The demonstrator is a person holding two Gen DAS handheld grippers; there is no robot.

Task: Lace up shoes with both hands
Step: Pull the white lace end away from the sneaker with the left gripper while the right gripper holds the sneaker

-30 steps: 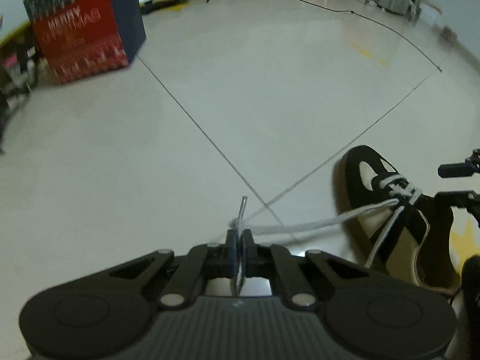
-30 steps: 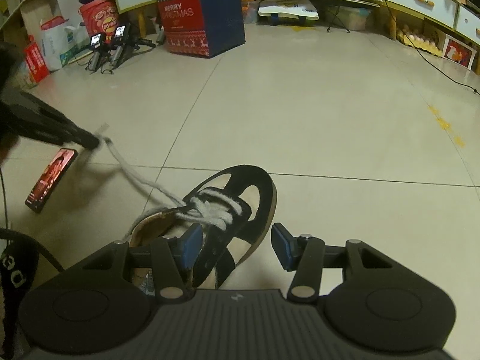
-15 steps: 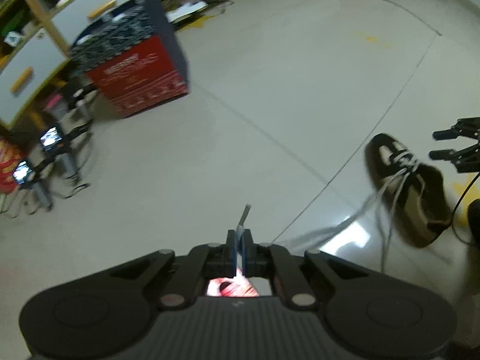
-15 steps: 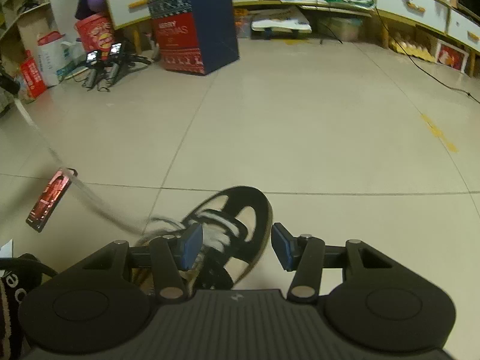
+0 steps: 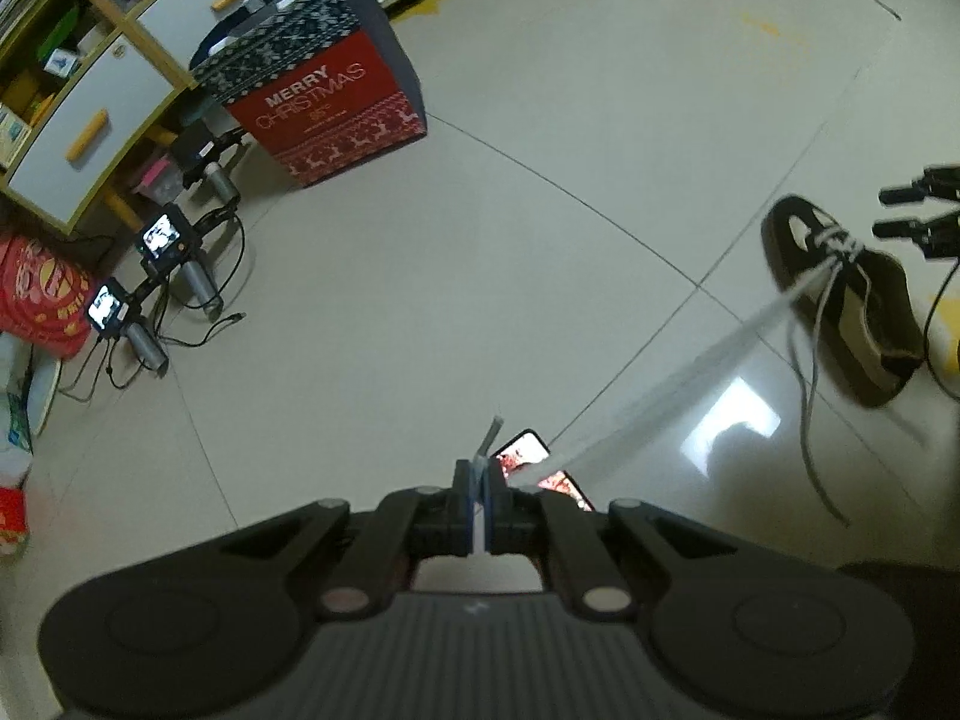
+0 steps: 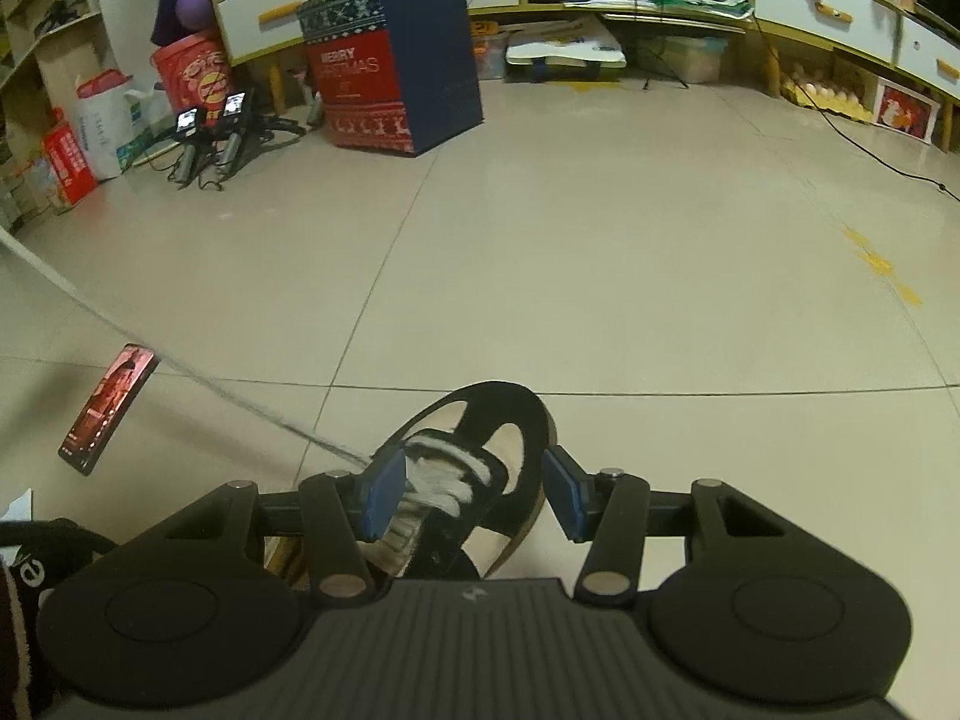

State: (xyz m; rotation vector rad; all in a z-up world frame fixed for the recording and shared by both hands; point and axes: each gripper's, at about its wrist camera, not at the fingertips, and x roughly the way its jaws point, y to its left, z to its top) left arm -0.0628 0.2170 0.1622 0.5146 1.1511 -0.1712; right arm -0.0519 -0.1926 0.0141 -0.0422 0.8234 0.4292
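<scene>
Item: shoe (image 6: 474,480), black and cream sneaker, flat on the tiled floor (image 6: 600,276), toe pointing away from me. It sits directly under my right gripper (image 6: 474,489) and shows far right in the left wrist view (image 5: 840,300).

Item: white lace (image 5: 660,396). One end is pinched in my left gripper (image 5: 478,498), whose pads are closed flat on it with the aglet tip poking out beyond them. The strand runs taut from there to the upper eyelets. A second end (image 5: 807,414) hangs slack over the shoe's side onto the floor.

Change noted: a second ago my left gripper was low and close to the shoe with the strand short; it has since lifted and pulled away, and the strand is now long and stretched tight. My reading: slack has been drawn through the eyelets, so this crossing is snugged and the next threading can follow.

Item: right gripper, unmoved, about half open, straddling the laced section, holding nothing. Whether its left pad touches the laces I cannot tell.

Item: phone (image 6: 108,408), screen lit, on the floor beneath the taut strand.

Item: Christmas gift bag (image 6: 390,60), well apart.

Obscured: the shoe's heel is hidden behind my right gripper's body; which eyelet the taut strand exits is too small and blurred to say.
</scene>
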